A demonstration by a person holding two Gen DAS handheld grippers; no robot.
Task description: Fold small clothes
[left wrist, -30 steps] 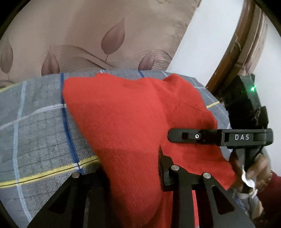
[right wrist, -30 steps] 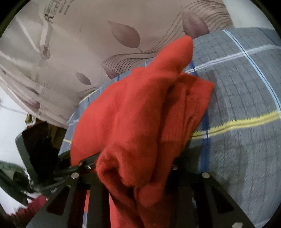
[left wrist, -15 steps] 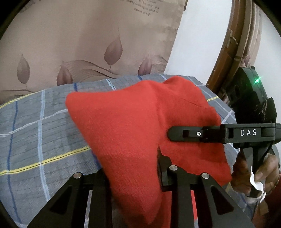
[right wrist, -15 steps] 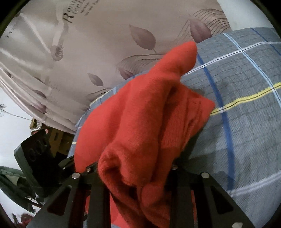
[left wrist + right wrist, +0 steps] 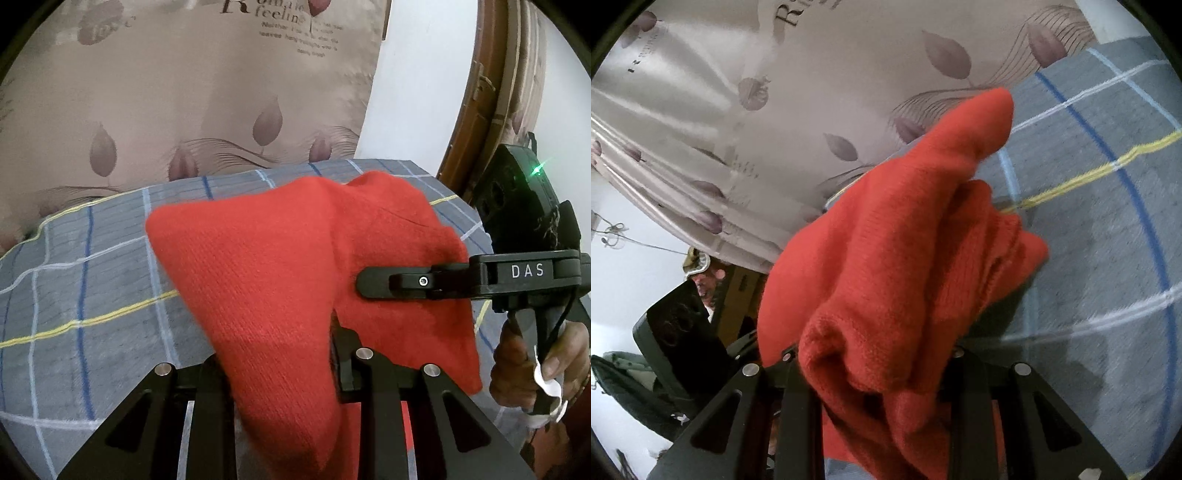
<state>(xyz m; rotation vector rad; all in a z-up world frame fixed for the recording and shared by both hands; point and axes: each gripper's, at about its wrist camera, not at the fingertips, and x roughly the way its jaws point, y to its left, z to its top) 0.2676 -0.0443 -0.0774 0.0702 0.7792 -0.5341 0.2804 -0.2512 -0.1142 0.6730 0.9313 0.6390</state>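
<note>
Left wrist view: a beige curtain [image 5: 192, 110] with printed leaves and lettering fills the background, with a white wall [image 5: 417, 85] and a brown wooden frame [image 5: 465, 125] to its right. Below it spreads a grey checked blanket [image 5: 74, 280] crossed by blue, white and yellow lines (whether a bed or a surface lies under it cannot be told). Over the blanket hangs the red knit garment [image 5: 266, 280], lifted and stretched between both grippers, its far corner drooping toward the cloth. The left gripper [image 5: 280, 369] has its jaws narrow, clamped on the near edge of the garment, which bunches between them and spills down. The right gripper [image 5: 373, 282] enters from the right edge, marked DAS, its jaws nipped on another part of the same edge; a hand [image 5: 539, 362] grips its handle, with a green light glowing above.

Right wrist view: the garment [image 5: 905, 258] bulges in thick folds out of the right gripper [image 5: 879, 373], one end poking up against the curtain [image 5: 775, 110], the blanket [image 5: 1108, 258] off to the right
</note>
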